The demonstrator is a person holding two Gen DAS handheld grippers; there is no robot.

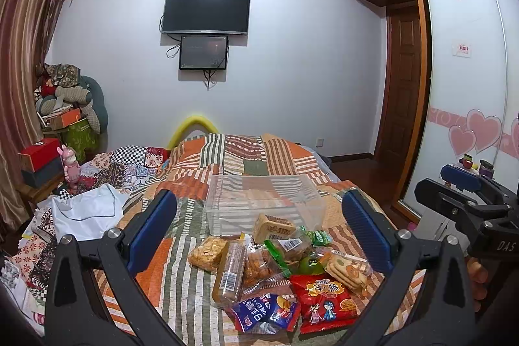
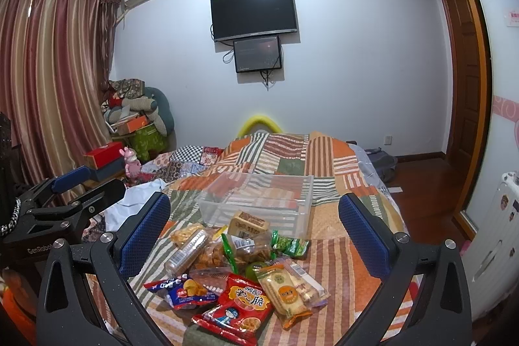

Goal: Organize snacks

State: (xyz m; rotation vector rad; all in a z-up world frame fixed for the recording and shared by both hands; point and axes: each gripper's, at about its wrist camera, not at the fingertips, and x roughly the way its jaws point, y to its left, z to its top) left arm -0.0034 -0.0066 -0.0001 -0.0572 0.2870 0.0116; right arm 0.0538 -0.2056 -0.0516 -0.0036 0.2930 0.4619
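Both grippers, left gripper and right gripper, are held wide apart, empty, above the snacks heaped on the bed. No snack is yet placed in the clear bin just behind; a packet must next be grasped.

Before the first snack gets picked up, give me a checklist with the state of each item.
1. Left claw open and holding nothing: ok.
2. Right claw open and holding nothing: ok.
3. Clear bin upright on the quilt with nothing in it: ok.
4. Snacks within view of both cameras, piled just in front of the bin: ok.
5. Snacks lying apart for a clean single pick: not ok; the red bag, blue bag and biscuit pack overlap their neighbours.
6. Quilt firm enough under the pile: cannot tell.
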